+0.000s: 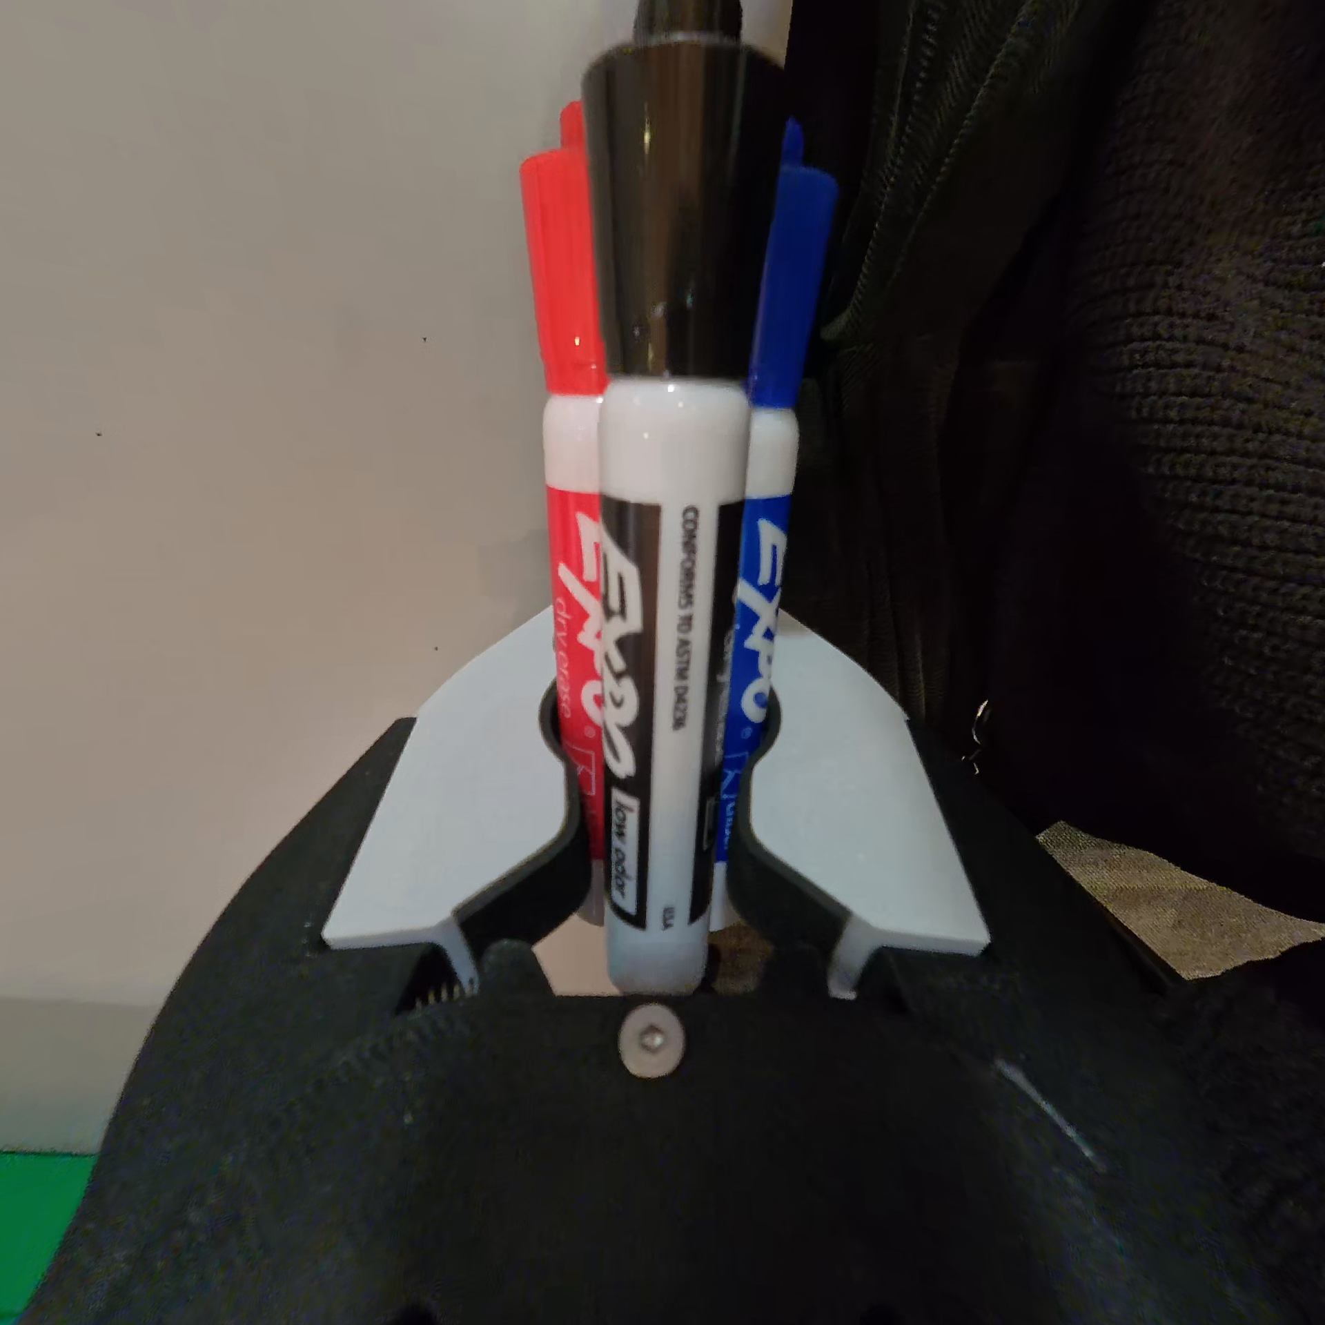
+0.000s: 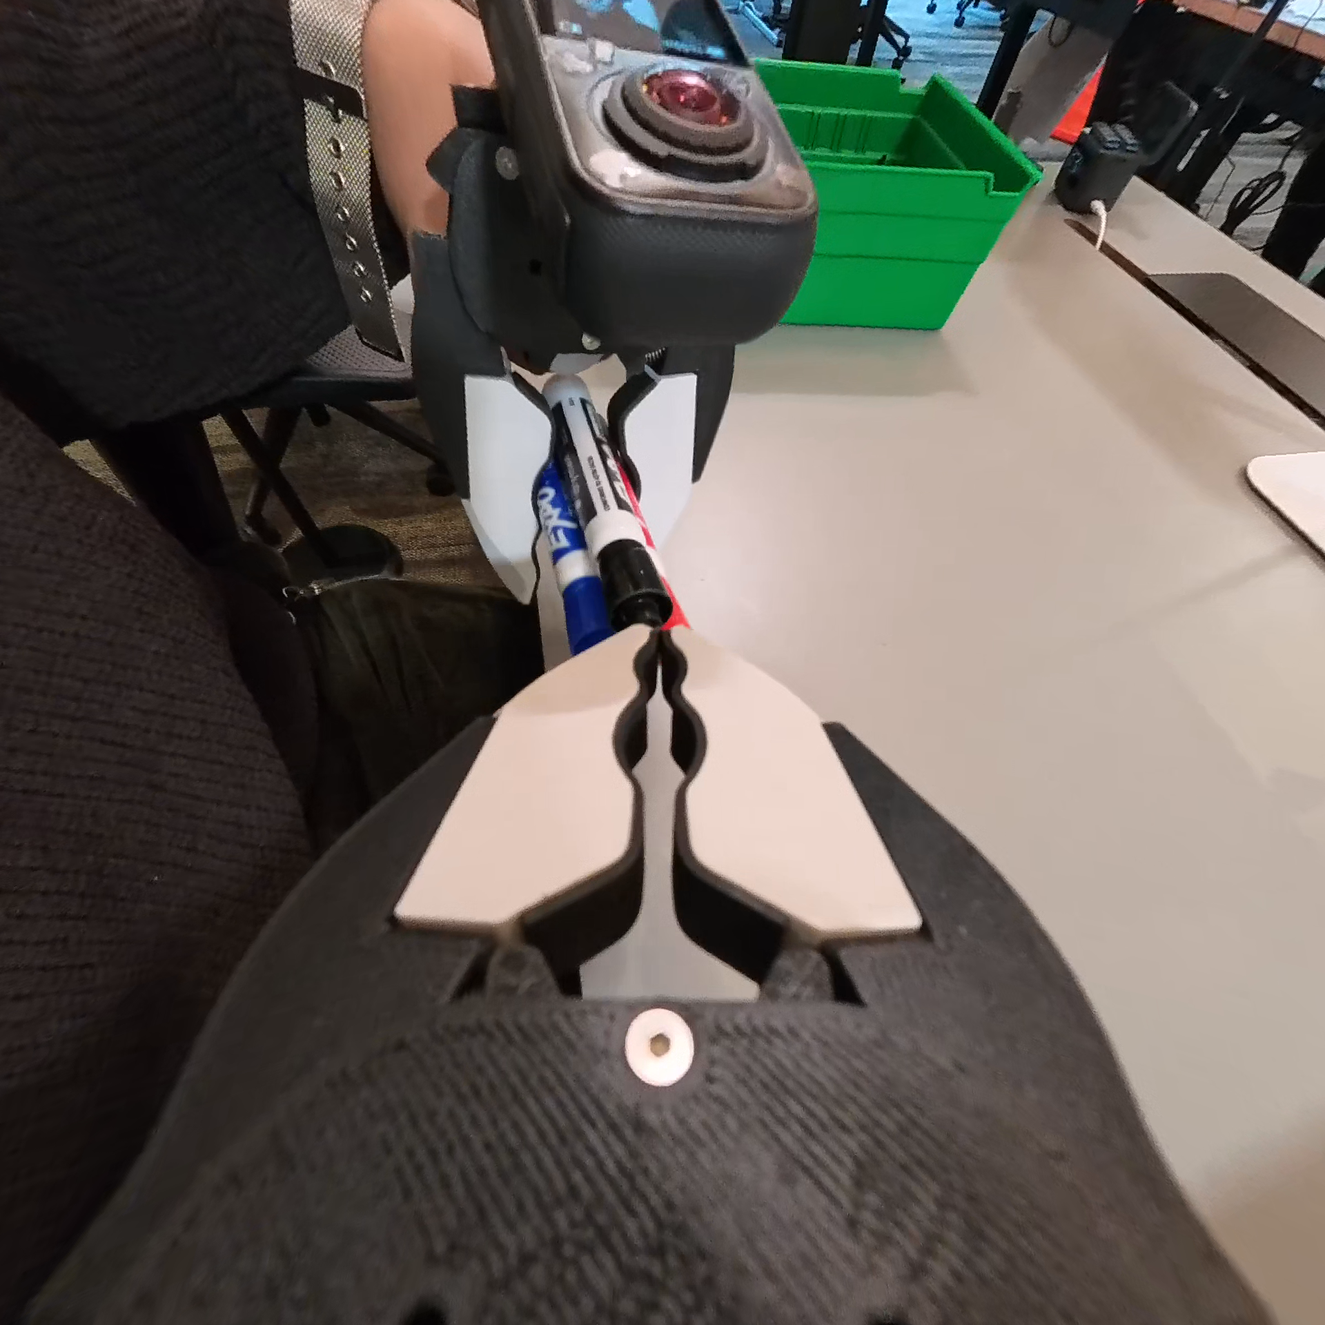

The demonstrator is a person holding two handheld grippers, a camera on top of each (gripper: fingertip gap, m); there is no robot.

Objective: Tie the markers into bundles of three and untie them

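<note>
Nearest the lens in the left wrist view, the left gripper point(image 1: 659, 724) has its two white fingers point(image 1: 459, 810) drawn in around three markers, which stand lengthwise between them with their caps pointing away from the camera. The black marker point(image 1: 663, 645) lies on top and in the middle, its butt end close to the screw in the gripper's black body; the red marker point(image 1: 570, 502) sits just beside it on the left and the blue marker point(image 1: 771, 502) on the right, all three touching. Behind them are a pale wall point(image 1: 251, 358) and, to the right, a person's dark knitted garment point(image 1: 1111, 430). In the right wrist view, the right gripper point(image 2: 658, 649) is nearly closed, with only a thin wavy slit between its white fingers point(image 2: 545, 810) and the tips almost meeting; nothing can be seen held between them. Those tips sit just in front of the marker caps, but whether they touch cannot be told. Beyond, the left gripper shows with its camera point(image 2: 674, 193) facing back, the bundle pointing down and toward the viewer from its grip. A beige table point(image 2: 1004, 645) spreads to the right, with a green bin point(image 2: 896, 236) standing on it farther back, well apart from both grippers.
</note>
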